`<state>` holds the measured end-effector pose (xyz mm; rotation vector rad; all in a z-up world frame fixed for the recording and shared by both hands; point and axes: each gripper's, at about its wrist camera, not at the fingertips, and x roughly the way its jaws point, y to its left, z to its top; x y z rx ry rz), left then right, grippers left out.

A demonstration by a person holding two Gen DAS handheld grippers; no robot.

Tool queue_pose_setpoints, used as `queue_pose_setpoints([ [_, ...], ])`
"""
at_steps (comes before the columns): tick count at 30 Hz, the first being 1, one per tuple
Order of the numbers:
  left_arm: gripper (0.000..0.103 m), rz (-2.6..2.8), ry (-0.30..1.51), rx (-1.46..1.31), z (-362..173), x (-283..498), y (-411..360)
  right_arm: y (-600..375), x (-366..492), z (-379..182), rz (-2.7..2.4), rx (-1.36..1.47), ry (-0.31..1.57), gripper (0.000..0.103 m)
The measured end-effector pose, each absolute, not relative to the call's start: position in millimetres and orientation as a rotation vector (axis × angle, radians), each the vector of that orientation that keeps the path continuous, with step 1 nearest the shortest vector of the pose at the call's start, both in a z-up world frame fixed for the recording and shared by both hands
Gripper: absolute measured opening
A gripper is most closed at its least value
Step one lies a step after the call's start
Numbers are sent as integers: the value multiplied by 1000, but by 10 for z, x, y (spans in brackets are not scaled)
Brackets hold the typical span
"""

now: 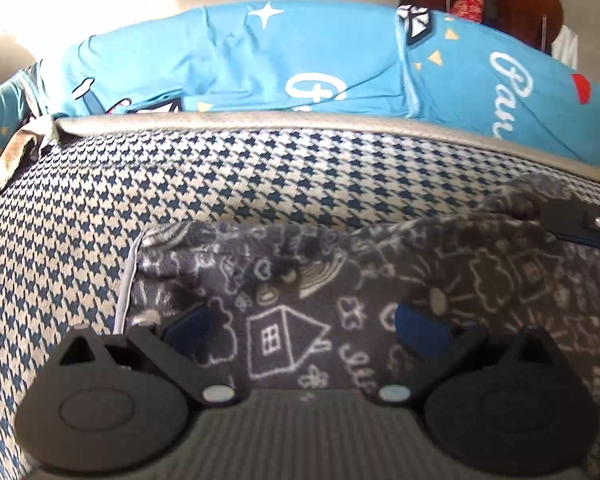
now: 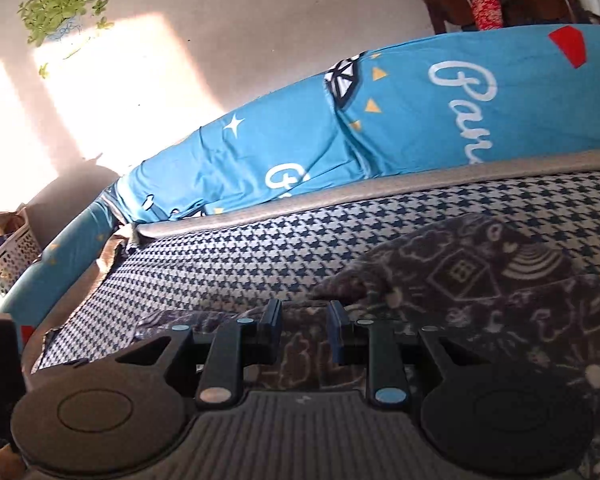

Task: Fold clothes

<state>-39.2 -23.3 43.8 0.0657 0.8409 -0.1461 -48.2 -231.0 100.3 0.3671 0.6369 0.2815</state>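
Your left claw (image 1: 302,330) stands open over the grey garment (image 1: 380,272); right claw (image 2: 305,318) slightly parted, gripping nothing. Blue pillow (image 2: 380,136) at 12 o'clock, basket (image 2: 8,252) at 9, contents unclear.

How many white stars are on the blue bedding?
1: the white star sits on the blue bedding, left of the diamond drawing. Others may be hidden lower down.

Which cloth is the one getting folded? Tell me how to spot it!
Find the big bed cover with tiny blue-and-cream checks; behind it lie bright blue pillows with white writing. On the checks, nearest the grippers, lies the dark grey cloth. Only it has little white doodles: a house, clouds, flowers and a rainbow.
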Motion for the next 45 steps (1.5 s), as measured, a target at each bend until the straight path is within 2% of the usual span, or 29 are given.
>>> queue_pose_setpoints([
  [16,103,-88,900,99,265,-347,-278,-2207,-67,654,198,479,741,24],
  [23,103,-92,902,92,256,-336,-289,-2252,100,478,85,581,791,8],
  [26,103,-95,902,68,264,-290,-262,-2234,90,503,84,573,788,9],
  [30,103,-93,883,36,320,-260,-231,-2196,17,636,140,553,764,19],
  [36,103,-63,877,-20,331,-151,-170,-2110,-71,790,268,545,712,19],
  [45,103,-35,884,14,252,-96,-220,-2101,95,492,249,678,788,19],
])
